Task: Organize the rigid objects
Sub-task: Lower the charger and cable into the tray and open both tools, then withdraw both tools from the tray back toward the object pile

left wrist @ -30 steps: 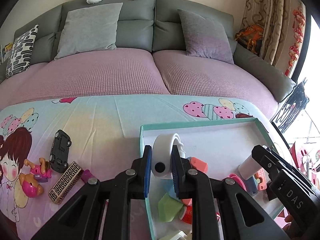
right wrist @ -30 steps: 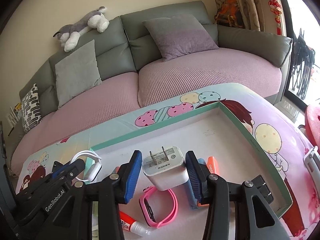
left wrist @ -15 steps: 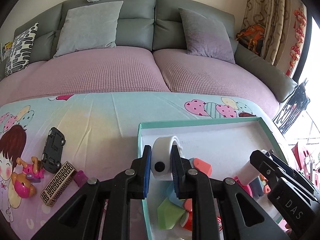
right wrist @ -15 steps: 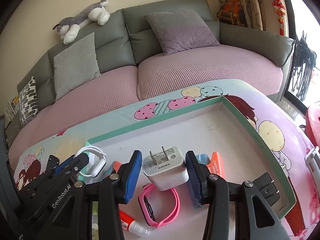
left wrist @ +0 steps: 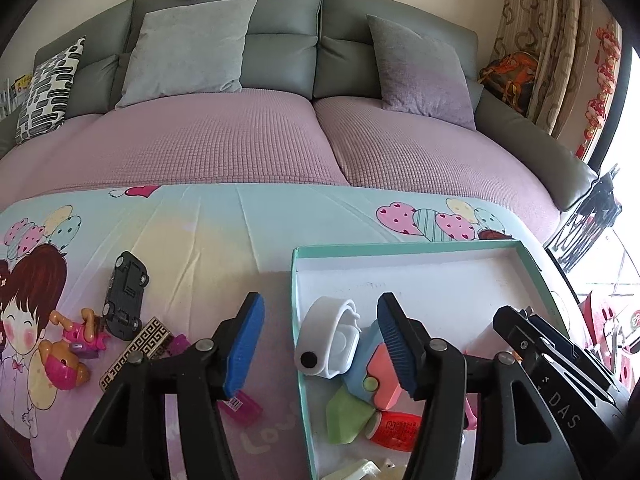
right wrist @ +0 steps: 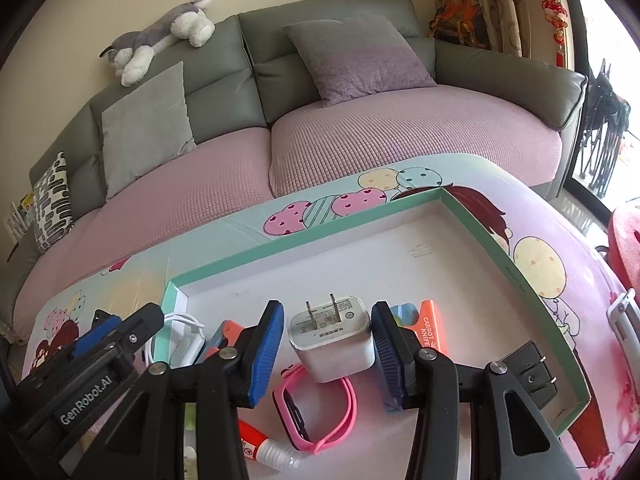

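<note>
1. The left gripper [left wrist: 320, 344] has its blue-padded jaws spread wide and holds nothing.
2. A white watch [left wrist: 328, 338] lies between those jaws, inside the tray [left wrist: 400, 247] at its left wall, clear of both pads.
3. Beside the watch in the tray sit a blue and coral folding knife [left wrist: 374, 372], a green block [left wrist: 348, 412] and a red glue tube [left wrist: 394, 426].
4. The right gripper [right wrist: 327, 350] has its jaws apart around a white charger [right wrist: 332, 344], which stands in the tray with its two prongs pointing away from the camera.
5. The right pad looks to be touching or nearly touching the charger's side, while a narrow gap shows at the left pad; whether any grip holds cannot be told.
6. A pink watch [right wrist: 316, 412] lies just in front of the charger, partly under it.
7. Outside the tray, on the cartoon-printed tablecloth [left wrist: 200, 240], lie a black toy car [left wrist: 126, 296], a patterned bar [left wrist: 136, 350] and pink toy figures [left wrist: 80, 340].
8. A grey sofa [left wrist: 280, 40] with cushions stands behind the table.
</note>
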Available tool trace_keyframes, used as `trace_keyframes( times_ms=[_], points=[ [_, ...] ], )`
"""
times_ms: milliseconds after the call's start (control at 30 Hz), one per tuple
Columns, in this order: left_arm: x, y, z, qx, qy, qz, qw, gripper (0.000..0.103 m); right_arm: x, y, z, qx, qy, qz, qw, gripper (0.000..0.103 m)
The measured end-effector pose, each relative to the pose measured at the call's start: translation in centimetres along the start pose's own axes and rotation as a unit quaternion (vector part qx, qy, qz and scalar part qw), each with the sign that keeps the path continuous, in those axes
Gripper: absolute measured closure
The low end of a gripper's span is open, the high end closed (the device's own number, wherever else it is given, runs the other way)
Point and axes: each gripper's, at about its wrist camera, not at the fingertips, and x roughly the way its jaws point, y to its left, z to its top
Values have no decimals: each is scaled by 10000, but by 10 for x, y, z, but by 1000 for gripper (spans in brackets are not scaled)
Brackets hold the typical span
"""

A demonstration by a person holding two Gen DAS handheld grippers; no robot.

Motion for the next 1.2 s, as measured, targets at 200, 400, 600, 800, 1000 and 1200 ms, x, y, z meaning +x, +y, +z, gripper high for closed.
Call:
trace_keyframes(
  times_ms=[200, 400, 600, 800, 1000, 1200],
  points=[
    [-12, 11, 5, -65, -54, 245, 9997, 34, -7, 2, 4, -64, -82, -27, 9999, 44],
    [-16, 21, 7, -115, -94, 488, 9987, 23, -12, 9, 6, -303, -100, -129, 9994, 37],
    [-19, 37, 6, -272, -93, 849, 9960, 9, -11, 15, 4, -492, -46, -141, 9987, 17],
    [-17, 54, 4, -492, -30, 1052, 9932, 7, -1, 18, 0, -563, 168, -204, 9981, 5],
    [-11, 61, 0, -566, 56, 1252, 9905, 6, 3, 20, -3, -621, 261, -216, 9975, 0],
    [-10, 65, -1, -624, 63, 1282, 9898, 1, 3, 23, -5, -685, 286, -220, 9970, 0]
  ],
)
